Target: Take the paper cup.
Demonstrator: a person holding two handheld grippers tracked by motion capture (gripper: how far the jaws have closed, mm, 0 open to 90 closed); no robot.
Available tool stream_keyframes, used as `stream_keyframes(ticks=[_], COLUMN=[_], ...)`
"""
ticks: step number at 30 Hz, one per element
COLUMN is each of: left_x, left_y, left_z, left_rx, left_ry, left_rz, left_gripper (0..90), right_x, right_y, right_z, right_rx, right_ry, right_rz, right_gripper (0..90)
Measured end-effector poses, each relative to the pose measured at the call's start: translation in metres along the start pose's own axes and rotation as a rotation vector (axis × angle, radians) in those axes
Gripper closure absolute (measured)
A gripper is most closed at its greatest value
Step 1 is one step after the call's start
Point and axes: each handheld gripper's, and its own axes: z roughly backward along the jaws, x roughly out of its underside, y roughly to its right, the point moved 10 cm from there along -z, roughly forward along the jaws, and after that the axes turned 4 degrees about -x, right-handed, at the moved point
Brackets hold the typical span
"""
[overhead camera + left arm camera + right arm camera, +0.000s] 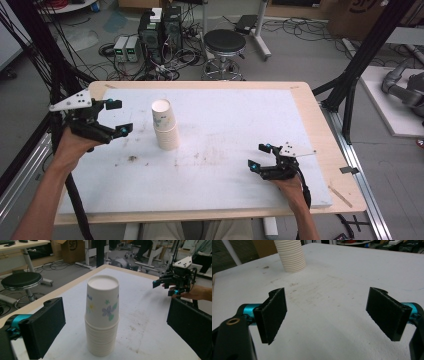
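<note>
A stack of paper cups (165, 124) stands upside down on the white table (225, 125), between the wide-jawed left gripper (116, 117) and right gripper (258, 156).

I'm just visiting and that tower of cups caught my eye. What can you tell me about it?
The stack of paper cups stands upside down and upright on the white table cover, many cream-white cups nested so their rolled rims form ridges low down. The outermost cup shows a printed purple flower and green leaves. Nothing grips it; the open left gripper is beside it, not touching.

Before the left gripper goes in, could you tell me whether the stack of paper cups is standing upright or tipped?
Upright. The stack of paper cups stands rim-down on the table, bases up, with no visible lean.
</note>
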Motion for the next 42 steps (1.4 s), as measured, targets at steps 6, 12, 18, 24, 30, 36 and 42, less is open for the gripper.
stream_keyframes(ticks=[6, 12, 18, 24, 30, 36, 42], left_x=[-0.018, -0.027, -0.028, -0.021, -0.014, -0.009, -0.005], left_y=[-0.008, -0.012, -0.017, -0.016, -0.01, -0.01, -0.012], left_z=[-0.016, -0.032, -0.05, -0.067, -0.084, -0.095, -0.098], left_rx=[0.028, 0.059, 0.076, 0.101, 0.12, 0.112, 0.098], left_ry=[-0.06, -0.147, -0.266, -0.416, -0.518, -0.578, -0.602], left_rz=[-0.031, -0.041, -0.062, -0.09, -0.118, -0.144, -0.147], left_gripper=[1.7, 1.7, 1.8, 1.7, 1.8, 1.8, 1.8], right_x=[0.0, 0.0, 0.0, -0.001, 0.0, -0.001, -0.001], right_y=[0.0, 0.0, -0.001, -0.001, -0.002, -0.002, -0.002], right_z=[0.0, 0.001, 0.001, 0.001, 0.001, 0.001, 0.001], right_rx=[-0.003, -0.007, -0.005, -0.011, -0.01, -0.011, -0.012], right_ry=[0.004, 0.005, 0.006, 0.009, 0.007, 0.011, 0.014], right_rz=[0.005, 0.003, 0.007, 0.01, 0.009, 0.015, 0.012], right_gripper=[17.4, 17.4, 17.4, 17.5, 17.5, 17.5, 17.4])
